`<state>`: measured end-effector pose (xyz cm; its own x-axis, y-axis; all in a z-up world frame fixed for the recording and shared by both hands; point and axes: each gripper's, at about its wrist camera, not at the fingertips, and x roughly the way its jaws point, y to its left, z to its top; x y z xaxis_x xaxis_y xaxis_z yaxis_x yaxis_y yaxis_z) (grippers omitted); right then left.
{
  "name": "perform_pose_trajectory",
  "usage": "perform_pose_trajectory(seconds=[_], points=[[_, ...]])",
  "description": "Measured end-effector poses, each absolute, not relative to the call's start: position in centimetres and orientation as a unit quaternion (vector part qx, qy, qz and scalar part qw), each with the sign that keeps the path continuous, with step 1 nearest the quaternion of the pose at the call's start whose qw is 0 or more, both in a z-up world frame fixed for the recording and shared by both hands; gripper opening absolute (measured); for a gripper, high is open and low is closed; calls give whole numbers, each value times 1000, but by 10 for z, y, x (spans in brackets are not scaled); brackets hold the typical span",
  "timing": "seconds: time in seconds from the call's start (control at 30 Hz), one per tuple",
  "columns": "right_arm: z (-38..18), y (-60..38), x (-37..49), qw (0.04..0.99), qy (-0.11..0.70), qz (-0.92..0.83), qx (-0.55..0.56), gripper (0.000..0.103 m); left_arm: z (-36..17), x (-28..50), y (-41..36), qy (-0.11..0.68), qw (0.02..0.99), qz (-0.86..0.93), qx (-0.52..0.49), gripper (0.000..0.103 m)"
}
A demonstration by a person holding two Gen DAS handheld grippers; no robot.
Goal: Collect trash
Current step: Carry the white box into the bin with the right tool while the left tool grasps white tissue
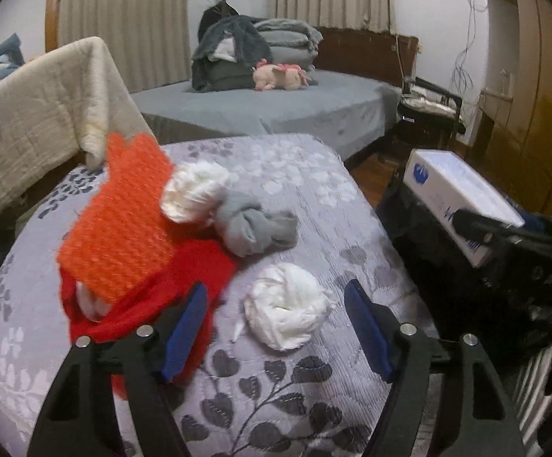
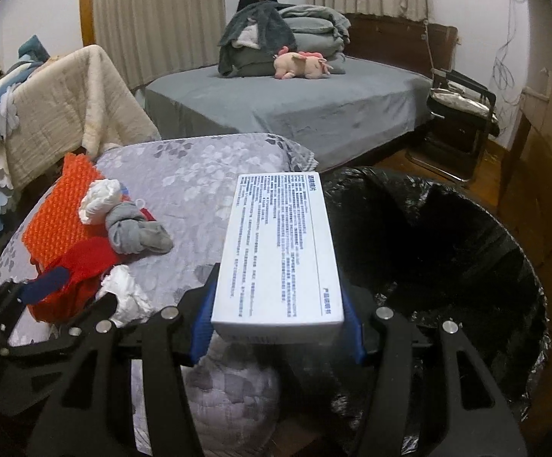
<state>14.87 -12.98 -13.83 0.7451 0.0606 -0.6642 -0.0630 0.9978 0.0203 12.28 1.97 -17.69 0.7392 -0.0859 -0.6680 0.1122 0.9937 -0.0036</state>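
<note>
1. The left gripper (image 1: 276,327) points down at the flowered quilt (image 1: 306,205); its blue pads stand wide apart, one on each side of a white crumpled paper ball (image 1: 287,310), without touching it.
2. The left pad (image 1: 184,335) lies over the edge of a red knit cloth (image 1: 150,304), which crowds that side of the ball.
3. The right gripper (image 2: 278,327) points down and forward, its pads clamped on the near end of a white printed box (image 2: 281,255).
4. The box hangs over the quilt's right edge, beside the open bin lined with a black bag (image 2: 447,251) on the right.
5. Farther left on the quilt lie an orange knit piece (image 1: 123,221), a second white paper ball (image 1: 194,190) and a knotted grey sock (image 1: 257,224), touching one another.
6. A cream blanket (image 1: 47,114) hangs over a chair at far left.
7. Beyond the quilt stands a grey bed (image 1: 276,106) with folded bedding and a pink plush toy (image 1: 279,76).
</note>
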Motion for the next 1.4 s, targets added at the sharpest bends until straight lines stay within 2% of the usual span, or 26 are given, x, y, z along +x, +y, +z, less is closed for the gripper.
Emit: perform_pose_trajectory(seconds=[0.1,0.23,0.37,0.53,0.87,1.23,1.27,1.33,1.37,1.4], points=[[-140,-133,149,934,355,31,0,53,-189,131,13,370,927,-46,29,66],[-141,-139,151,934,358,26,4,53,-200,139,10,392,919,-48,22,47],[-141,-144,151,933,360,22,7,53,-197,137,8,386,921,-48,19,37],[-136,-147,148,935,354,22,10,53,-178,131,9,365,929,-54,13,34],[-112,-181,133,944,329,-6,21,53,-124,133,-18,322,941,-101,4,34],[-108,-259,115,942,320,-92,43,54,-100,159,-105,306,931,-198,13,34],[-109,-266,114,941,321,-97,45,54,-99,163,-115,308,928,-211,15,36],[-110,-280,113,939,323,-113,47,61,-99,168,-131,312,921,-232,12,44],[-111,-282,112,938,322,-117,47,68,-99,169,-136,312,920,-238,11,53],[-110,-288,110,939,318,-124,48,73,-98,171,-141,311,919,-242,12,58]])
